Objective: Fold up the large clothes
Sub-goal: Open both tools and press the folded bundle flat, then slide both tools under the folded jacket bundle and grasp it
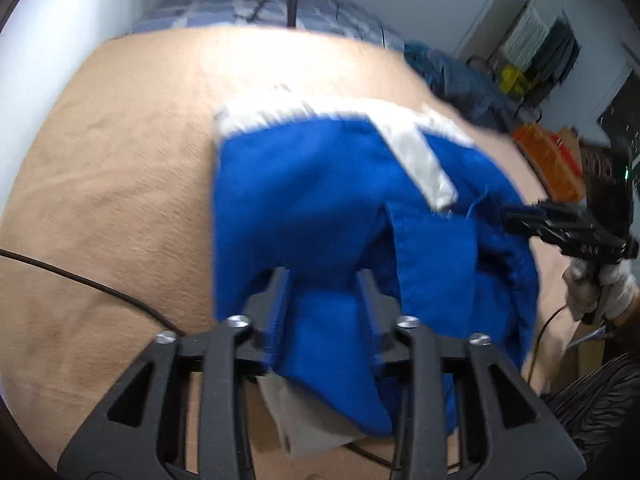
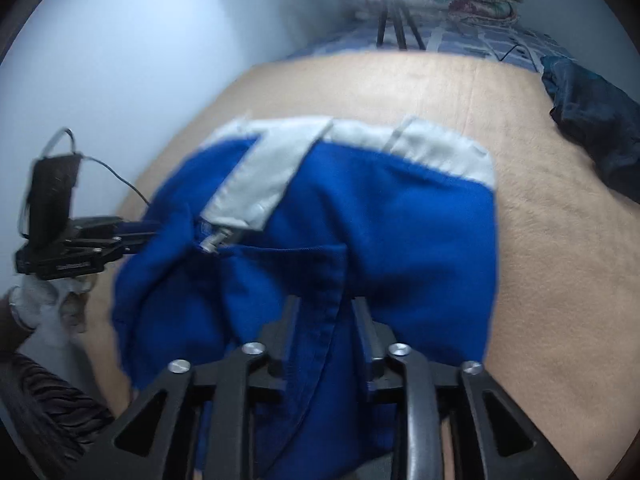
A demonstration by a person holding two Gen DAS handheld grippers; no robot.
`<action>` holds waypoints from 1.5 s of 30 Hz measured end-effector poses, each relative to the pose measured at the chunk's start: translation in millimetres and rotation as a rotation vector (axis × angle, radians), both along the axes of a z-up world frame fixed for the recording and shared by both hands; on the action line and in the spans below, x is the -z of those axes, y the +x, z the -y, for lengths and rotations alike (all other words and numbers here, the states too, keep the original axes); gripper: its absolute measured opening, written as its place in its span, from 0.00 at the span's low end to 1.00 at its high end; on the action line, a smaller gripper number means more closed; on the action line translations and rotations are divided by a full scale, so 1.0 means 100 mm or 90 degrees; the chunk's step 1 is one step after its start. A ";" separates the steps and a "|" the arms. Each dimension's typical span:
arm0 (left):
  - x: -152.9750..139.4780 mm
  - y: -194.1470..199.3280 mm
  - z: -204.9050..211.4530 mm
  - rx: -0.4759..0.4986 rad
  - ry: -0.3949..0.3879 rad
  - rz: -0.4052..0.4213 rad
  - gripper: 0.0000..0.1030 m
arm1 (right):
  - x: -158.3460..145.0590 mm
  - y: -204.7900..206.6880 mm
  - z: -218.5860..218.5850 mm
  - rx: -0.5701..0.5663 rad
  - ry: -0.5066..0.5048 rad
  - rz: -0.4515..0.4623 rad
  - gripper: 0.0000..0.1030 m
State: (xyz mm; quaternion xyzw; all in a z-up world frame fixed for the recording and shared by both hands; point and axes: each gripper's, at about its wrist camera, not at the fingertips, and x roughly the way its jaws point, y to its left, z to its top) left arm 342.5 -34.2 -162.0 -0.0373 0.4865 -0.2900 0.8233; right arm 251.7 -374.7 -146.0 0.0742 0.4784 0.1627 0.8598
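1. The big blue cloth garment with white bands lies bunched on the tan blanket.
2. The black left gripper pinches blue cloth.
3. The black right gripper pinches it too.

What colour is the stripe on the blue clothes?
Pale grey-white stripe on the blue garment, clearest in the right wrist view.

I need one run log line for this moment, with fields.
stage: folding | left tongs: shut on blue garment | right tongs: shut on blue garment | surface: tan blanket
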 end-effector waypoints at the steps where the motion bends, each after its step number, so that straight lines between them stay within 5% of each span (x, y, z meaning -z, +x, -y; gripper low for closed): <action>1: -0.05 0.02 -0.08 -0.012 -0.016 0.003 0.61 | -0.09 -0.08 0.10 0.006 0.020 0.021 0.47; 2: -0.10 0.05 -0.19 -0.032 -0.044 0.004 0.67 | -0.16 -0.13 0.18 0.013 0.032 0.040 0.63; 5: -0.09 0.24 -0.55 -0.112 -0.137 -0.044 0.75 | -0.26 -0.23 0.46 0.054 0.038 0.089 0.79; 10: 0.25 0.50 -0.81 -0.167 -0.277 -0.184 0.75 | -0.07 -0.18 0.95 0.127 0.119 0.039 0.83; 18: 0.63 0.69 -0.75 -0.171 -0.342 -0.282 0.75 | 0.37 0.01 1.10 0.132 0.236 -0.056 0.84; 31: 0.73 0.81 -0.47 -0.130 -0.318 -0.288 0.68 | 0.64 0.21 1.06 0.109 0.380 -0.080 0.85; 35: 0.69 0.84 -0.30 -0.120 -0.290 -0.273 0.67 | 0.67 0.29 0.97 0.101 0.384 -0.079 0.75; 39: 0.67 0.82 -0.24 -0.119 -0.263 -0.259 0.54 | 0.66 0.39 0.81 0.093 0.353 -0.078 0.70; 40: 0.65 0.80 -0.24 -0.118 -0.260 -0.255 0.50 | 0.66 0.39 0.79 0.093 0.341 -0.079 0.62; 41: 0.63 0.78 -0.25 -0.114 -0.253 -0.246 0.49 | 0.66 0.38 0.77 0.094 0.326 -0.081 0.52; 45: 0.54 0.74 -0.25 -0.109 -0.212 -0.218 0.54 | 0.65 0.38 0.74 0.090 0.305 -0.076 0.46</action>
